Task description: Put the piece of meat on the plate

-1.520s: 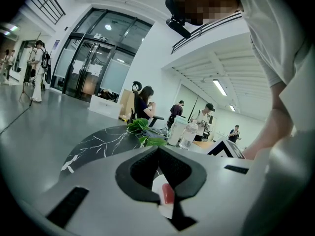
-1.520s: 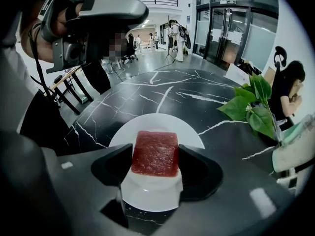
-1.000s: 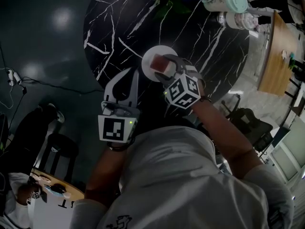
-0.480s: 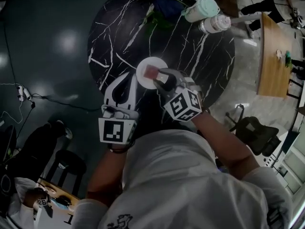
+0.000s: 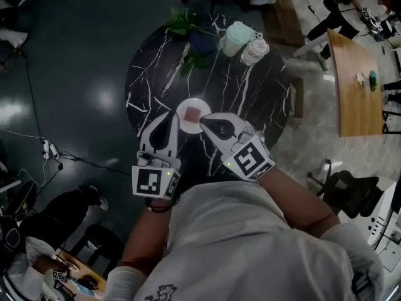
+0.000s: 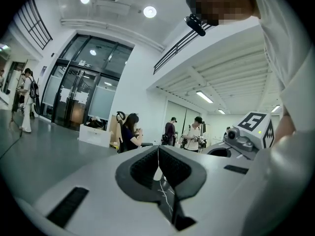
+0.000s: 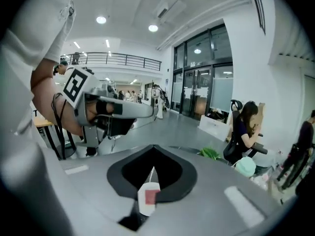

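The round table [image 5: 250,105] looks smaller in the head view than a second ago, and both grippers are now raised well above it. The right gripper [image 5: 203,120] was spread wide around the meat at the plate. Its jaws have just been closing and now meet tip to tip with nothing between them. The left gripper [image 5: 168,116] is likewise closed and empty, its pads pressed along one thin seam in the left gripper view. The plate [image 5: 193,115] sits near the table's middle, just beyond both sets of tips. The piece of meat [image 5: 193,113] lies on it, free of any grip. We judge the placing done, with only the withdrawal left.

The table is black stone, polished, with white veins running across it like cracks. The dark floor around it is glossy and throws back the ceiling lights. Each gripper has pale, smooth, curved fingers that close into a teardrop outline, dark ribbed pads inside, and a cube with black-and-white square markers. At the table's far edge stand a leafy green plant [image 5: 185,24], a mint-green cup [image 5: 235,37] and a pale jar [image 5: 254,52]. The plate is small, white and round. The meat is a flat, reddish, roughly square slab.
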The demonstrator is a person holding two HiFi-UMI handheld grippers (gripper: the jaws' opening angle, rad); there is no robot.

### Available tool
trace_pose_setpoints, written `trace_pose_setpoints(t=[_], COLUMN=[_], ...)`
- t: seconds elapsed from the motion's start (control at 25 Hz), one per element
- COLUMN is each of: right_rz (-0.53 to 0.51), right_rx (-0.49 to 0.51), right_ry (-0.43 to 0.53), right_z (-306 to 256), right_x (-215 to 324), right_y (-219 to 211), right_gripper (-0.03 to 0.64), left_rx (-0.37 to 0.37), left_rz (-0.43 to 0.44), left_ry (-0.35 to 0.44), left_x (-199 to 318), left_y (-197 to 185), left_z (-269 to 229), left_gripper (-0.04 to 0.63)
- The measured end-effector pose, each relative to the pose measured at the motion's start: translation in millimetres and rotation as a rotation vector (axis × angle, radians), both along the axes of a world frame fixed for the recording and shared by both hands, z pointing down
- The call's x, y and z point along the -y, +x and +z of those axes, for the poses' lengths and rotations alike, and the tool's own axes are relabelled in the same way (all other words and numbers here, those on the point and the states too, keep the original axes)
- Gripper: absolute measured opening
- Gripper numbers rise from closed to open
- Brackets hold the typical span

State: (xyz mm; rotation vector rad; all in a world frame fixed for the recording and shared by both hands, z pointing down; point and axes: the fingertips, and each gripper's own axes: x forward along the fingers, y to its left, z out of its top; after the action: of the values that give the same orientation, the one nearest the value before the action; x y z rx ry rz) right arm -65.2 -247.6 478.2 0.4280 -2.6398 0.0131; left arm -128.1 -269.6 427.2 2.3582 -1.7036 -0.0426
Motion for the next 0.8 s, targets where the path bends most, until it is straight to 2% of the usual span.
trace_pose_setpoints(t=[0.2, 0.36, 0.52, 0.8], right_rz=[0.029, 0.033, 0.074, 0.168], right_rx=[0.149, 0.179, 0.230, 0.315], right_ry=[0.010, 0.020, 0.022, 0.072], right_z=[-63, -79, -97, -145], right_x=[-34, -62, -86, -152], right_y=[29, 53, 65, 64], right_gripper=[0.002, 0.002, 0.002, 0.002], left_rx=[0.021, 0.057, 0.057, 0.060], left_rz=[-0.018, -0.010, -0.001, 0.058], left_ry=[0.034, 0.068, 0.085, 0.133], left_x=[-41, -74, -107, -180], left_y=[23, 44, 57, 67], left_z=[-51, -81, -95, -124], left_gripper=[0.007, 0.007, 0.007, 0.006])
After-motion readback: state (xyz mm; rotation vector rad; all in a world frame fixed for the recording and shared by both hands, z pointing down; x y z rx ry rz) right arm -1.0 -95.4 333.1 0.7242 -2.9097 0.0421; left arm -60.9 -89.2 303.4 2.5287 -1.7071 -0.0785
